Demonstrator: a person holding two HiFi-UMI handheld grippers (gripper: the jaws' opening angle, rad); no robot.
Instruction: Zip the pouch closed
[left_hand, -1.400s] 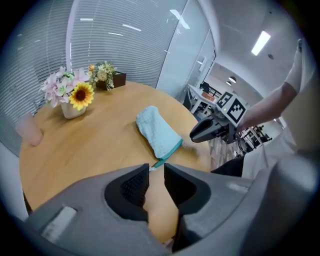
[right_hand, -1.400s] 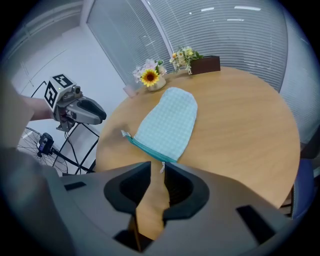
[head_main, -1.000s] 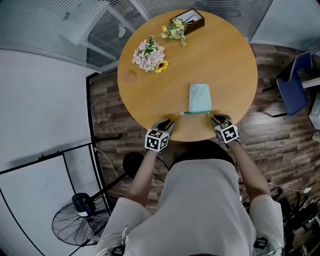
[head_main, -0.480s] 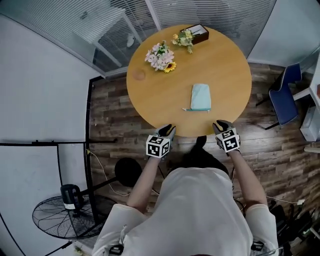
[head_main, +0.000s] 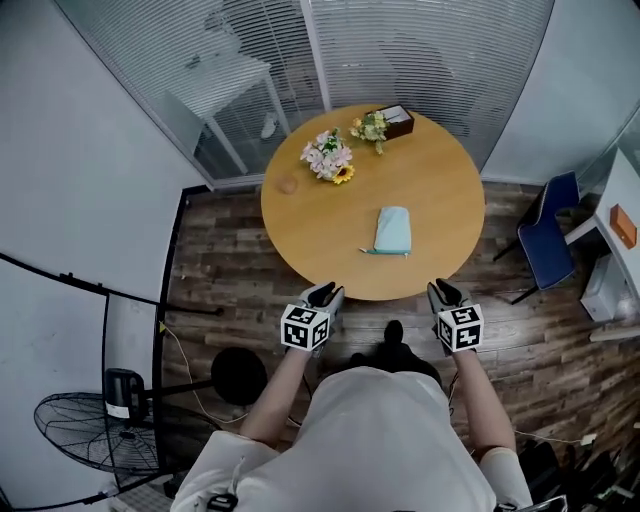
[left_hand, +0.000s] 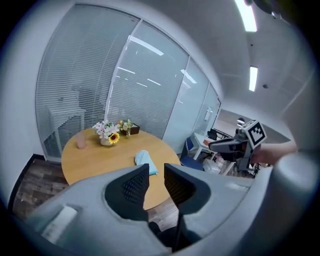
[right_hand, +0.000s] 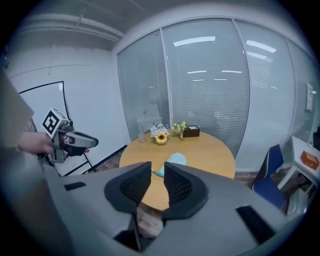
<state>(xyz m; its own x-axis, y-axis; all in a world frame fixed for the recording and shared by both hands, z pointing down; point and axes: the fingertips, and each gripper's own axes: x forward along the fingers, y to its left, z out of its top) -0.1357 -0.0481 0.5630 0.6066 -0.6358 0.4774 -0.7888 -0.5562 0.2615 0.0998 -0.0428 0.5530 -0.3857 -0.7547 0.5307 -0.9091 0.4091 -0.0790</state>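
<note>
1. Work surface: round wooden counter (head_main: 440, 185) on a plank floor (head_main: 220, 260), next to glass walls with blinds.
2. Location of pouch (head_main: 393, 230): lies flat on the counter, in the half nearer the person and slightly right of centre, clear of the rim.
3. Appearance of pouch: pale teal, with a darker teal strip along the near short edge and a thin tail sticking out to the left. Zip state too small to read.
4. Position of left gripper (head_main: 328, 291): held off the counter, just short of the near rim, above the floor. Points toward the counter, well apart from the pouch.
5. State of left fingers (left_hand: 134, 184): narrowly apart, with a slim gap between the ribbed pads. Nothing gripped.
6. Position of right gripper (head_main: 443, 288): held off the counter on the person's other side, level with the left gripper and also short of the near rim. Well apart from the pouch.
7. State of right fingers (right_hand: 134, 186): narrowly apart, with a slim gap between them. Nothing gripped.
8. Far part of the counter: pink-and-white flower bunch (head_main: 329, 157) with a sunflower, smaller yellow bunch (head_main: 370, 127) just beside a dark box (head_main: 398, 119), and small pink cup (head_main: 288, 185) near the left rim.
9. Surroundings: blue chair (head_main: 548, 245) on the floor to the right of the counter, and floor fan (head_main: 95, 455) at lower left.
</note>
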